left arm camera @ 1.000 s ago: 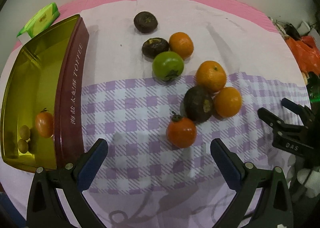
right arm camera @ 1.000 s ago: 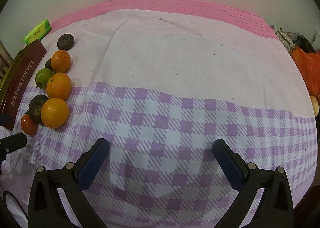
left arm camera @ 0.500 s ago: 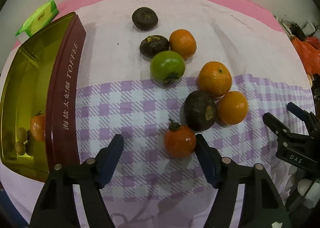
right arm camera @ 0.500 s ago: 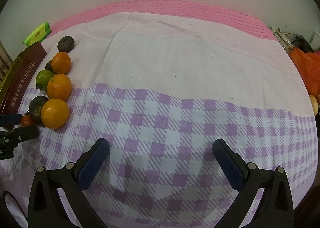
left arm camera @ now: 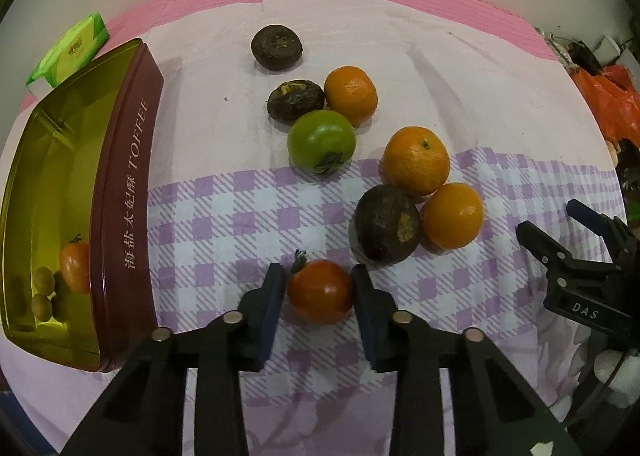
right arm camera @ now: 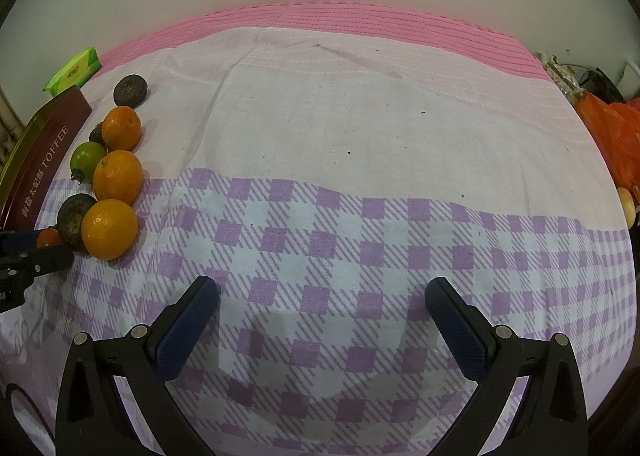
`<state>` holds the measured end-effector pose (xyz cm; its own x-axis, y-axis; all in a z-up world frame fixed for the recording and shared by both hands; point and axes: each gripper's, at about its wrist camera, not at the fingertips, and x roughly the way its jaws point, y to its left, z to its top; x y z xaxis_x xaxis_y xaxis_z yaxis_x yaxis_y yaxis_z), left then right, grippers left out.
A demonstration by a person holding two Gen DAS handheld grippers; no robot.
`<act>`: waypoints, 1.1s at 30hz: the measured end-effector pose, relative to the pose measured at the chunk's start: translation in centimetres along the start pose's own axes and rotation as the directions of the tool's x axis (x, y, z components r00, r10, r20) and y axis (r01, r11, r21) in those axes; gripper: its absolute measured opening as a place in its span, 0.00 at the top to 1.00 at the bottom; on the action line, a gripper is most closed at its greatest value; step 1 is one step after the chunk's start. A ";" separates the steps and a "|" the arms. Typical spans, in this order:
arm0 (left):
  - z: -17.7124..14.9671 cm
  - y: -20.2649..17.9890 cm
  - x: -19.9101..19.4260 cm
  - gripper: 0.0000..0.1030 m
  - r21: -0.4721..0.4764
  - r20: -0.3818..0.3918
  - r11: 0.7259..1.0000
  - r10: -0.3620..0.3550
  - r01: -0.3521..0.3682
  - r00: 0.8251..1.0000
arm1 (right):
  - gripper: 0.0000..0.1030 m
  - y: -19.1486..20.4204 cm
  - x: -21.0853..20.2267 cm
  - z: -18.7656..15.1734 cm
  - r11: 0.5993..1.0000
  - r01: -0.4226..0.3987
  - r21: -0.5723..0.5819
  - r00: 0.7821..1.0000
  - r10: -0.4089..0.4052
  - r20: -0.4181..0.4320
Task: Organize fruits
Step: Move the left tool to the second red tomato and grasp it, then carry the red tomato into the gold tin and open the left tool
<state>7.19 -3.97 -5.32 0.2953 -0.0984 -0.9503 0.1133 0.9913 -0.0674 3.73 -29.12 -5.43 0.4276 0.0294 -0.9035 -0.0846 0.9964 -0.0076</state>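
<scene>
While the fruit-sorting job is at its pick-up step, a red tomato (left arm camera: 320,291) is seen pinched between the blue pads of the left gripper (left arm camera: 318,296), low on the checked cloth (left arm camera: 208,223) at about 6 o'clock in the left wrist view. A second earlier these jaws were spread wide and short of the fruit; now both pads are pressed to its sides. Just beyond, at 1 o'clock from the tomato, a dark fruit (left arm camera: 386,230) is touched by two oranges (left arm camera: 416,160), with a green tomato (left arm camera: 321,141), a third orange and two more dark fruits lying farther off toward 12 o'clock. At 9 o'clock the gold toffee tin (left arm camera: 128,191) is shown already holding one tomato and some small round fruits. Judged from this, a straight lift and a carry over the tin's maroon wall are called for next, with the squeeze kept gentle so the soft skin is not split. The right gripper (right arm camera: 322,314) is held spread and empty over bare cloth, unchanged from the earlier frame
</scene>
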 end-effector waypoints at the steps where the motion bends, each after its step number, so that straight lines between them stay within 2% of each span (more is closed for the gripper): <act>1: 0.0 0.0 0.0 0.73 0.000 -0.001 1.000 -0.001 0.001 1.000 | 0.00 0.0 0.0 0.0 1.000 0.000 0.000 1.000 0.000 0.000; 13: -0.6 1.7 -0.6 0.73 -0.022 0.000 0.998 -0.057 0.057 0.998 | 0.00 0.1 -0.1 0.0 1.000 0.002 0.004 1.000 -0.002 0.004; 20: -0.3 3.3 -2.9 0.73 -0.048 0.032 0.996 -0.074 0.075 0.997 | 0.00 0.1 0.0 0.1 1.000 0.003 0.006 1.000 -0.003 0.013; 26: 0.5 6.0 -5.7 0.73 -0.074 0.090 0.996 -0.040 0.047 0.995 | 0.00 0.0 0.0 0.0 1.000 0.004 0.008 1.000 -0.004 0.014; 33: 1.5 11.8 -7.1 0.73 -0.168 0.128 0.985 0.050 -0.028 0.990 | 0.00 0.1 -0.2 -0.1 1.000 0.008 0.015 1.000 -0.009 0.022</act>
<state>7.83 8.26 1.08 0.4197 -0.0590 -0.9058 -0.0561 0.9943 -0.0907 3.52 -29.00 -5.31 0.4483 0.0224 -0.8936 -0.0677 0.9977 -0.0090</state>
